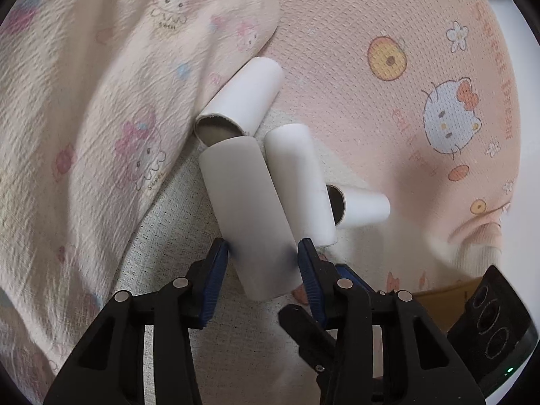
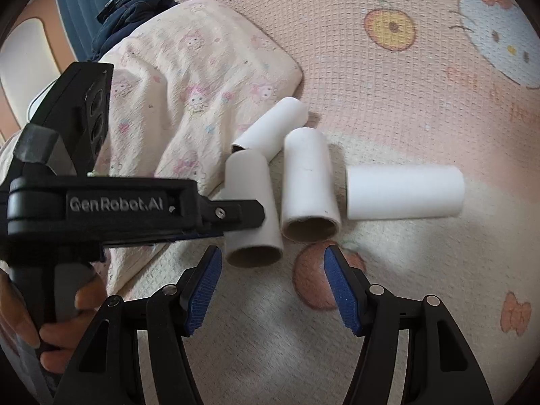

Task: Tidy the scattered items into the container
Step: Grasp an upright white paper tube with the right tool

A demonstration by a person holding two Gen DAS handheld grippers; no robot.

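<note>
L gripper (image 1: 263, 253) jaws clamp tube (image 1: 248, 216); R gripper (image 2: 273, 260) jaws apart; cartoon-print bedsheet (image 2: 405, 77).

Four white cardboard tubes (image 2: 253, 209), lying clustered

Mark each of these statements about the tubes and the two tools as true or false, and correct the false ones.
1. Four white cardboard tubes lie on the bedding. True: the held tube, the middle tube, the far tube and the right-hand tube.
2. The left tool has its blue pads on either side of a tube. True: they press the held tube's near end.
3. The right tool grips a tube. False: its jaws are open, with nothing between them.
4. The tubes already sit in a container. False: all lie on the pink cartoon blanket.
5. All tubes stand upright. False: they lie on their sides, the held one tilted.
</note>
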